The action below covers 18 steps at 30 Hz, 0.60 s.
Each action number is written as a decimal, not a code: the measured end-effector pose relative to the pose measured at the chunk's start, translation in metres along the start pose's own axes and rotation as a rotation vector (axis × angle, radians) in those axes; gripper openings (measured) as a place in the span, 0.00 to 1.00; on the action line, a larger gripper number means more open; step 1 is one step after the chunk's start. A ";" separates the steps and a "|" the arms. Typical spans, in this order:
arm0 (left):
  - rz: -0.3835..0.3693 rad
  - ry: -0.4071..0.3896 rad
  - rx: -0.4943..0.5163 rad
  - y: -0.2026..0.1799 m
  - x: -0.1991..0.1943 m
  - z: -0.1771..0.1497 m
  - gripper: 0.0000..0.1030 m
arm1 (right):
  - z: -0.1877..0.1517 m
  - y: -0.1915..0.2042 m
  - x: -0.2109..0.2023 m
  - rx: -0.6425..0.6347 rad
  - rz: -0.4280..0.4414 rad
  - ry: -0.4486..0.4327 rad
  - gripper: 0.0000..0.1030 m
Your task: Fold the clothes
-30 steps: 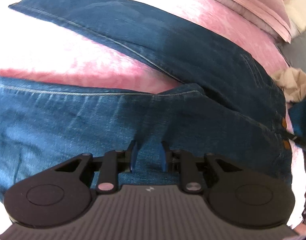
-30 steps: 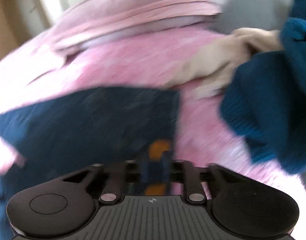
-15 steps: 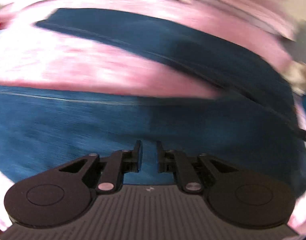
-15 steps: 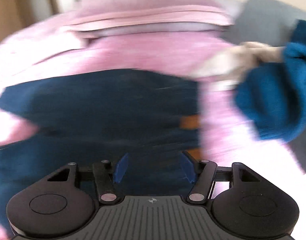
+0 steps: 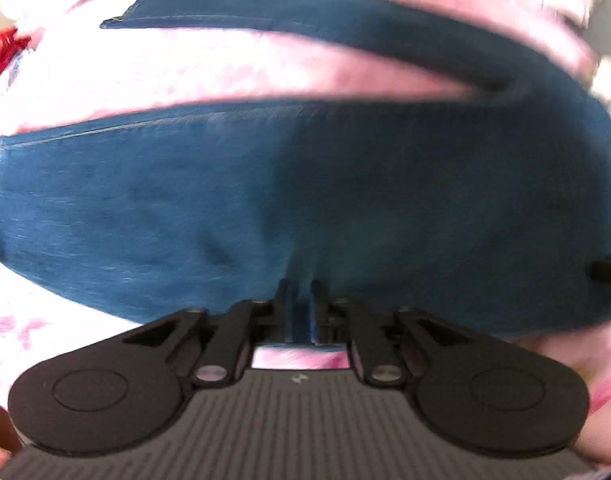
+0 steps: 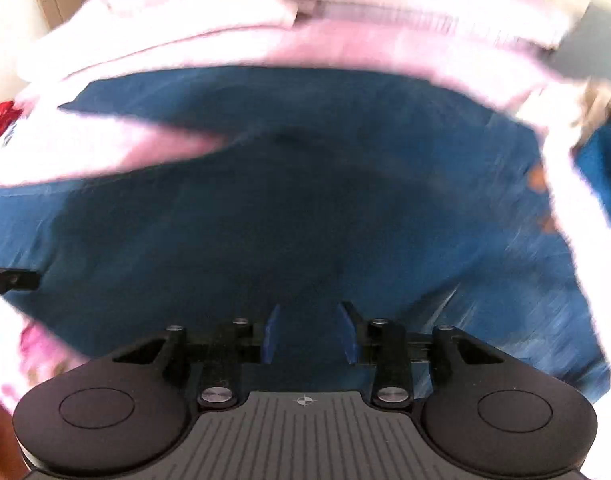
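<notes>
Jeans [image 5: 305,184] lie spread on a pink bedspread [image 5: 209,68], legs parted in a V. Left tool [image 5: 299,300] has just been closing and pinches a denim fold at the near edge. Right tool [image 6: 308,330], jaws just closing yet apart, sits over the denim, gripping nothing.

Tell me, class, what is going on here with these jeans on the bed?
A person is folding blue jeans spread on a pink bed cover, with a claw in each hand. The left claw has just been closing and is pinched on a fold of denim at the near edge. The right claw has just been narrowing but stands open over the jeans, gripping nothing. Both views are blurred.
</notes>
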<state>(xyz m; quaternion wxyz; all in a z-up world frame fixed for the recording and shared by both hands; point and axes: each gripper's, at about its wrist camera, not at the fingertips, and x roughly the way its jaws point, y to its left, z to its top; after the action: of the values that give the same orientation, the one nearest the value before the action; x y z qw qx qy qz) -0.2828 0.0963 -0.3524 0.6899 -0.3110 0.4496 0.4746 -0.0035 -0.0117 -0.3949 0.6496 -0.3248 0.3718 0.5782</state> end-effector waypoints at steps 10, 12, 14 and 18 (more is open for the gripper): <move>-0.203 -0.104 -0.056 -0.009 -0.023 0.046 0.05 | 0.039 -0.003 -0.013 0.099 0.016 -0.086 0.33; -0.275 -0.120 -0.034 -0.034 -0.014 0.066 0.05 | 0.059 -0.013 -0.002 0.134 0.017 -0.118 0.22; -0.346 -0.135 -0.011 -0.059 -0.004 0.085 0.05 | 0.076 -0.019 0.006 0.144 0.045 -0.158 0.21; -0.346 -0.121 0.037 -0.101 0.042 0.103 0.05 | 0.097 -0.017 0.035 0.095 0.132 -0.193 0.21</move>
<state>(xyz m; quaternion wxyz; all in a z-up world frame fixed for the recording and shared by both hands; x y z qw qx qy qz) -0.1492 0.1641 -0.3496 0.7927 -0.3420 0.3555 0.3583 0.0254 0.0870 -0.3753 0.6575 -0.2112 0.3552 0.6300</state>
